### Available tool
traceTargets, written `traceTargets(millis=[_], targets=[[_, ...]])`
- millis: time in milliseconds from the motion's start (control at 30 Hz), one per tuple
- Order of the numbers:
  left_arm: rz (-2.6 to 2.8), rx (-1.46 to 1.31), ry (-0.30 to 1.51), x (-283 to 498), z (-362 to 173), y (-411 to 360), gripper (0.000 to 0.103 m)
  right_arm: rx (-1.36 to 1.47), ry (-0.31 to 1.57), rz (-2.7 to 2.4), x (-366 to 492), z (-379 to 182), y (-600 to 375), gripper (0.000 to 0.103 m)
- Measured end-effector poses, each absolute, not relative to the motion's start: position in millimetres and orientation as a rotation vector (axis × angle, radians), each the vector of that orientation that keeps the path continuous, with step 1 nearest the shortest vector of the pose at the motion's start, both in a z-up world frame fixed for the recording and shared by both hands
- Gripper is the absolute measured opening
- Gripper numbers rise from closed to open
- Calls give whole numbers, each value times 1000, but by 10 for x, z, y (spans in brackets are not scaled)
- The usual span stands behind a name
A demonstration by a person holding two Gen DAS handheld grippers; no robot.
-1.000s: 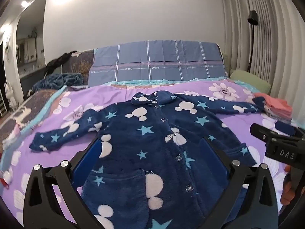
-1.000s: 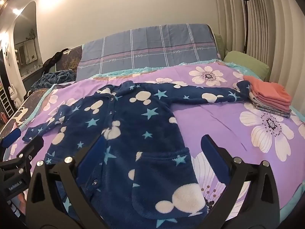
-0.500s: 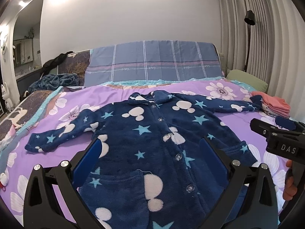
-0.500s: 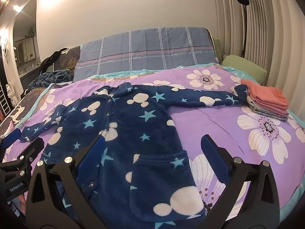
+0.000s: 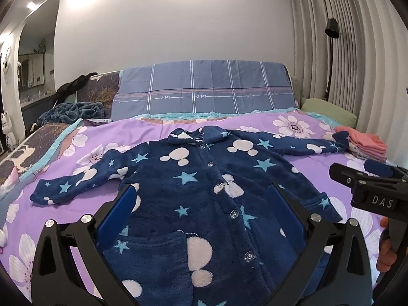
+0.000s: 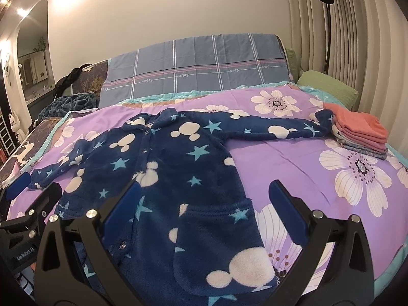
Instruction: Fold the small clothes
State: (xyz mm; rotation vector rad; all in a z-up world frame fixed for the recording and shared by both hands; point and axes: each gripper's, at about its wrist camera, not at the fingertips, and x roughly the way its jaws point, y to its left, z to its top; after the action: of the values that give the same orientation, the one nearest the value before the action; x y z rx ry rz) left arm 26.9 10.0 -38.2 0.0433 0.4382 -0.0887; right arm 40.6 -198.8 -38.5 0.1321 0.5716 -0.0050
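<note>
Navy fleece star-print pyjama top (image 5: 204, 199) flat, unfolded, sleeves spread, ahead of left tongs (image 5: 204, 219) and right tongs (image 6: 204, 211), both wide, empty. Folded stack (image 6: 359, 132) far right. Folding not begun.

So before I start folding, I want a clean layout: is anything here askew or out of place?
Mostly tidy. The robe lies flat and buttoned on the bedspread, both grippers open above its hem. One oddity: its right cuff reaches the folded stack and seems to touch it, so pulling that sleeve might disturb the pile.
</note>
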Motion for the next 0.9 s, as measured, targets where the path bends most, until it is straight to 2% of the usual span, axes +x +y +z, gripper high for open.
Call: traceTargets(millis=[467, 900], targets=[[-122, 86, 521, 321, -462, 57, 102, 135, 564, -12, 396, -382, -1980, 101], [-109, 114, 524, 310, -497, 26, 102, 114, 573, -3, 421, -399, -1919, 101]])
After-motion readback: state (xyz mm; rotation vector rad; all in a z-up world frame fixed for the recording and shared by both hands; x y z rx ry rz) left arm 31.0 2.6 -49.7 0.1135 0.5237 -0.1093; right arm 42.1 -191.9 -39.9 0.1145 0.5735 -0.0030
